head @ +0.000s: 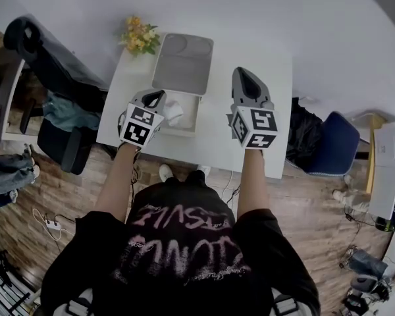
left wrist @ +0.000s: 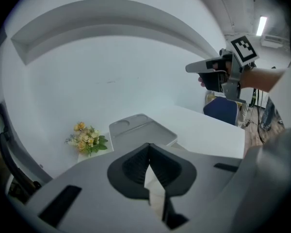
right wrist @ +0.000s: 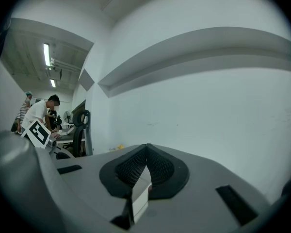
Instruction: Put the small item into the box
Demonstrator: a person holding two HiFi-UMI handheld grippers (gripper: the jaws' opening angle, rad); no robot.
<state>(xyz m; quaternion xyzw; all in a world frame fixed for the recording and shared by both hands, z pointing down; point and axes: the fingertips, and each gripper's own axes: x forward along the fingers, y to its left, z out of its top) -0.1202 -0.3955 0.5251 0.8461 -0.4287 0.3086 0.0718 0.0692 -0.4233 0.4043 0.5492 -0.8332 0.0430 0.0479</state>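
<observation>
My left gripper (left wrist: 148,147) has its jaws pressed together with nothing I can make out between them, the small white item (head: 173,112) sits just off its tip over the open box (head: 184,130) (contact unclear), and the right gripper (right wrist: 146,147) alongside is closed, empty.

Shared office workroom

A white table (head: 276,120) stands against a bare white wall (right wrist: 208,110), with a black office chair (head: 49,54) on its left and a blue chair (head: 339,143) on its right. A power strip (head: 52,224) lies on the wood-look floor (head: 72,196), tube lights (right wrist: 46,55) hang overhead, and people (right wrist: 39,111) work at far desks.
</observation>
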